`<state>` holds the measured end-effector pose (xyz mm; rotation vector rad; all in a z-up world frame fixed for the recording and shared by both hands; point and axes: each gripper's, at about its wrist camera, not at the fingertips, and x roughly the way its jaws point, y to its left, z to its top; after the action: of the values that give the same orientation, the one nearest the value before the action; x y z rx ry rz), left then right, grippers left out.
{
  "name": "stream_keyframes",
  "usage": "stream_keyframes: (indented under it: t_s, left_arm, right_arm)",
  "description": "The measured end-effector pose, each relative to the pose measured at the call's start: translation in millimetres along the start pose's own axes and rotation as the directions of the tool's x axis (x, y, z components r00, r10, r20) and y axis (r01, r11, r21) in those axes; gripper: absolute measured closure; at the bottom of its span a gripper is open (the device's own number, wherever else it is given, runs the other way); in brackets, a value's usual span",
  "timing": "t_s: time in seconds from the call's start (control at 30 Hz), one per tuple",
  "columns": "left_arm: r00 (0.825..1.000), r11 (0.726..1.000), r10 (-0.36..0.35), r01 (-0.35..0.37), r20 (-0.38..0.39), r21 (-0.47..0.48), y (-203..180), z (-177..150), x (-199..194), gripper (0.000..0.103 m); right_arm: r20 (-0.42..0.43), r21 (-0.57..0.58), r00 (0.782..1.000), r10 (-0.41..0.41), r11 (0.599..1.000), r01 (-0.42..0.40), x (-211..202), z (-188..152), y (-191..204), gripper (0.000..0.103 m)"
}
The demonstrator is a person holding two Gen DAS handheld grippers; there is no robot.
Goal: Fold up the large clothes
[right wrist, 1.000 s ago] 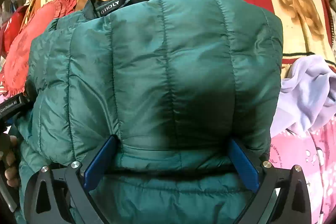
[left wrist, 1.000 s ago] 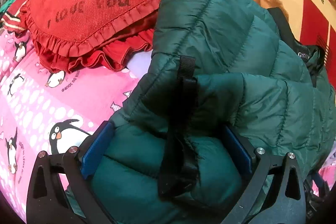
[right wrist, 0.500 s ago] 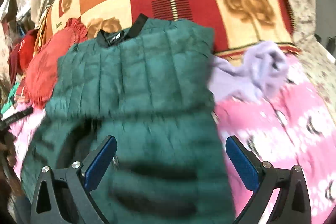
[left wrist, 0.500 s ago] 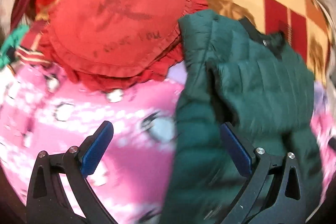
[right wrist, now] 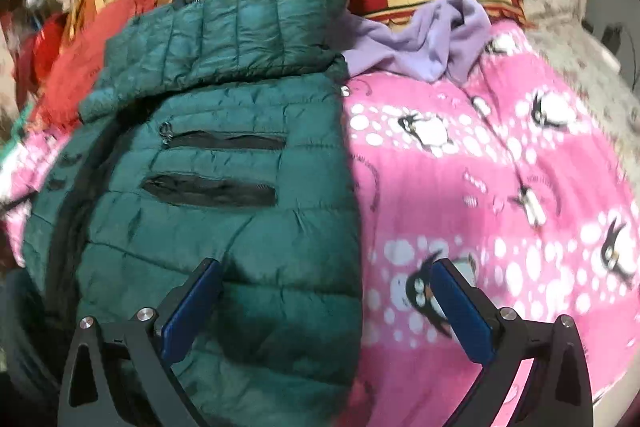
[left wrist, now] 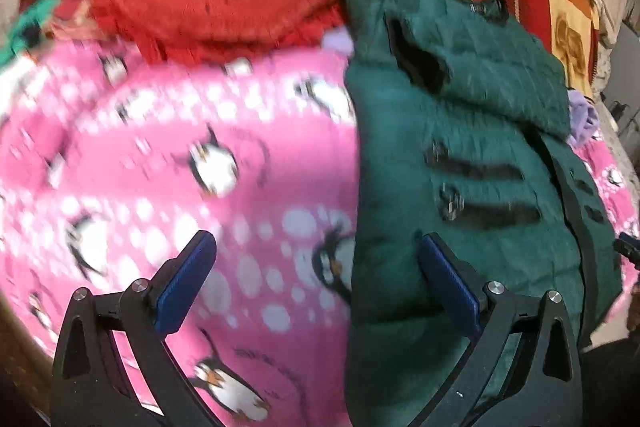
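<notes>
Jacket [right wrist: 224, 163] lies folded narrow, top flap laid down; 1 more fold seems left, left gripper [left wrist: 316, 283] and right gripper [right wrist: 326, 307] both spread empty.

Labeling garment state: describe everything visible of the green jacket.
The green jacket is a quilted puffer of shiny, synthetic-looking fabric. It lies on the pink penguin blanket, top part folded down over the body. Two black zip pockets face up; a dark collar shows at the far end. It overlaps a lilac garment. Neither open gripper holds it.
</notes>
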<state>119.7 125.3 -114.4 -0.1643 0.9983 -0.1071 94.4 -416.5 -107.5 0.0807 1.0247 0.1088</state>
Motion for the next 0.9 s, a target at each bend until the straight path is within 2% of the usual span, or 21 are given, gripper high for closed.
stream_keyframes:
  t_s: [0.03, 0.1, 0.17, 0.27, 0.4, 0.5, 0.57, 0.63, 0.67, 0.73, 0.83, 0.9]
  left_arm:
    - [0.998, 0.998, -0.047, 0.046, -0.029, -0.033, 5, -6, 7, 0.001]
    - [0.997, 0.995, -0.081, 0.081, 0.002, -0.061, 10, -14, 6, 0.001]
    - [0.996, 0.996, -0.081, 0.082, 0.034, -0.045, 8, -21, 3, 0.001]
    - [0.996, 0.998, -0.064, 0.064, 0.056, -0.007, 0, -29, -1, 0.001]
    - [0.993, 0.995, -0.097, 0.095, 0.07, 0.035, -6, -37, -10, 0.001]
    - [0.99, 0.987, -0.126, 0.118, 0.07, 0.113, -14, -48, -17, 0.001]
    - [0.981, 0.971, -0.183, 0.172, 0.058, 0.165, -23, -58, -23, 0.001]
    - [0.97, 0.951, -0.243, 0.233, 0.025, 0.205, -34, -66, -25, 0.01]
    - [0.965, 0.939, -0.264, 0.255, 0.006, 0.231, -40, -69, -24, 0.01]
    - [0.969, 0.936, -0.248, 0.236, 0.017, 0.26, -45, -70, -23, 0.011]
    - [0.957, 0.942, -0.29, 0.282, 0.016, 0.183, -37, -61, -16, 0.013]
    - [0.939, 0.933, -0.343, 0.339, 0.014, 0.121, -30, -53, -11, 0.013]
  right_arm:
    - [-0.007, 0.012, 1.0, 0.021, 1.0, -0.021, -1, -2, -4, 0.0]
    - [-0.066, 0.06, 0.995, 0.069, 0.996, -0.065, 8, -10, -15, 0.0]
    - [-0.123, 0.117, 0.983, 0.134, 0.986, -0.12, 18, -17, -25, 0.0]
    - [-0.099, 0.131, 0.975, 0.198, 0.974, -0.184, 14, -17, -27, 0.0]
    - [-0.123, 0.069, 0.949, 0.29, 0.957, -0.283, 14, -23, -12, 0.0]
    - [-0.143, 0.001, 0.931, 0.337, 0.94, -0.34, 9, -33, -1, 0.0]
    - [-0.147, -0.022, 0.927, 0.345, 0.936, -0.352, 6, -39, 1, 0.0]
    - [-0.151, -0.026, 0.922, 0.358, 0.931, -0.365, 4, -44, -1, 0.0]
    - [-0.147, -0.027, 0.92, 0.363, 0.928, -0.37, 3, -45, -1, 0.0]
    - [-0.137, -0.028, 0.916, 0.376, 0.923, -0.383, 1, -44, -1, 0.006]
    - [-0.118, -0.016, 0.9, 0.42, 0.905, -0.424, 2, -39, -3, 0.018]
    - [-0.12, -0.009, 0.9, 0.42, 0.906, -0.424, 6, -37, -4, 0.02]
